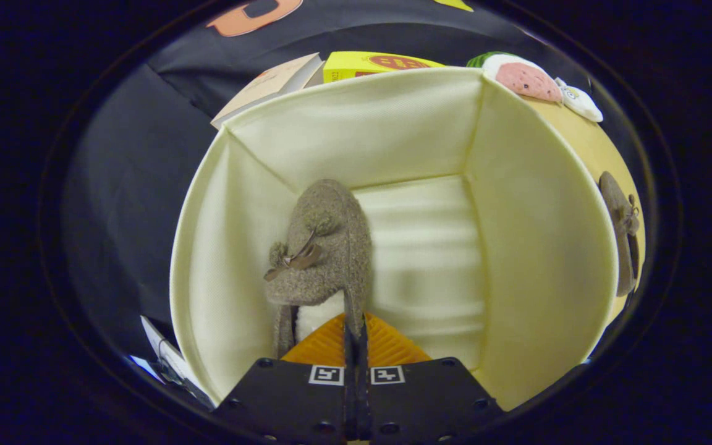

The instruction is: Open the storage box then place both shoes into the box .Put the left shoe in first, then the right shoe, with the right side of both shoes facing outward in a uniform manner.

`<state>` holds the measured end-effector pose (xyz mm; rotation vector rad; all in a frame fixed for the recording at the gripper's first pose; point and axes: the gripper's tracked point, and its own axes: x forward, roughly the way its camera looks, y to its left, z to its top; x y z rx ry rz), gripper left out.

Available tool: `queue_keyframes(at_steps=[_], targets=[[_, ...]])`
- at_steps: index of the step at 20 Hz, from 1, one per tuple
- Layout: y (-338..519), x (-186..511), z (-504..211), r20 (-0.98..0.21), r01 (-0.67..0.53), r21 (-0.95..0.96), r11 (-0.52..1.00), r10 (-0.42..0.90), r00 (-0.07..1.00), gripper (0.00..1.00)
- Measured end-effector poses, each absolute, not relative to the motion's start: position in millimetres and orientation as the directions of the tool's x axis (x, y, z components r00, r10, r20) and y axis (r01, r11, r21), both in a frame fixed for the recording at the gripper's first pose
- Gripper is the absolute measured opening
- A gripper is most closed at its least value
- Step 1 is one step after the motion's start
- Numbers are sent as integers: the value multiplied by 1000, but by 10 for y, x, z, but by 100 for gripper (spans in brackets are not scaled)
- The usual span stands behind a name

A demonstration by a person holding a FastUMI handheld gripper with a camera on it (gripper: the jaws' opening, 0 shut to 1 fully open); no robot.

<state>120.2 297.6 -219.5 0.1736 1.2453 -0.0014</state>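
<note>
Right at the front, the gripper (356,337) has its two fingers pressed almost together, pinching the thin heel edge of a fuzzy brown shoe (325,247) between them (only a sliver of gap shows where the fabric sits). That narrow pinch on the collar makes sense: it lets the shoe hang toe-forward, so it can be steered down into place without the fingers getting trapped under it.

The gripper points steeply down into the open storage box (220,259), tilted a little forward along the shoe's length. The shoe it holds is inside the box, lying close to the left wall with its bow on top and its toe reaching toward the back wall. Whether the sole is already resting on the box floor or hanging just above it, I can't tell. Keeping it tight to the left side looks deliberate, since it leaves the whole right half of the floor free for a partner.

And there is the partner: the second shoe (623,238) sits outside, on the yellow table (597,145) just beyond the box's right wall.

Further off, behind the back wall, stand a yellow carton (368,65) and a pale book (269,86), with a couple of plush toys (526,77) near the far right corner.
</note>
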Motion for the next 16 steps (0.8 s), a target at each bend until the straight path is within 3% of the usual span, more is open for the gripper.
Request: queue_keyframes(at_steps=[5, 10, 12, 15, 16], targets=[[3005, 1197, -2223, -944, 57, 152, 987, 127, 306, 8], [3006, 1092, -2124, -949, 46, 161, 986, 142, 283, 43], [2981, 1044, -2017, -950, 32, 170, 985, 155, 272, 52], [2814, 1068, -1777, -941, 24, 143, 989, 129, 312, 73], [2820, 1053, -1664, -934, 18, 159, 987, 145, 326, 74]])
